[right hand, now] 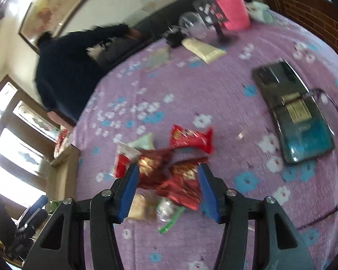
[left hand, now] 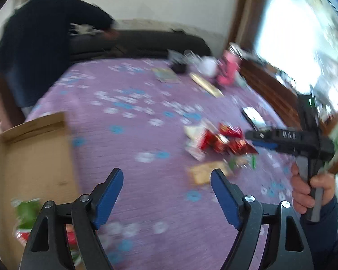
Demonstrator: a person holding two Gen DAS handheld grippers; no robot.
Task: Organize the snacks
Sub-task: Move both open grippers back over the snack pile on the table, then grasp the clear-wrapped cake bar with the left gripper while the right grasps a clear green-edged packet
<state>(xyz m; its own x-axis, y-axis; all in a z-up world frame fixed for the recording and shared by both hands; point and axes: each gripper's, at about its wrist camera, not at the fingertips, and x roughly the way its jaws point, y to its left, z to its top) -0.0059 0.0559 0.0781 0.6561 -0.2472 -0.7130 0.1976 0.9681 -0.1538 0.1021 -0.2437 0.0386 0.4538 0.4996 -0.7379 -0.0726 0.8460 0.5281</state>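
Observation:
A pile of snack packets (right hand: 169, 166) lies on the purple flowered cloth (right hand: 214, 103): several red foil packets (right hand: 191, 138), a pale green one (right hand: 144, 141), a tan one (right hand: 142, 207) and a green-edged clear one (right hand: 169, 213). My right gripper (right hand: 169, 191) is open and hovers over the pile, a red packet between its fingers but not gripped. The pile shows in the left wrist view (left hand: 220, 139), with the right gripper (left hand: 259, 138) beside it. My left gripper (left hand: 166, 195) is open and empty above the cloth. A cardboard box (left hand: 33, 162) stands at left, with green and red packets (left hand: 27, 213) inside.
A phone-like dark device (right hand: 293, 112) with a cable lies right of the pile. At the far end stand a pink bottle (right hand: 232, 6), a clear cup (right hand: 191, 24), a cream packet (right hand: 202, 49) and a booklet (right hand: 157, 58). A person in dark clothes (right hand: 74, 67) bends over a dark sofa.

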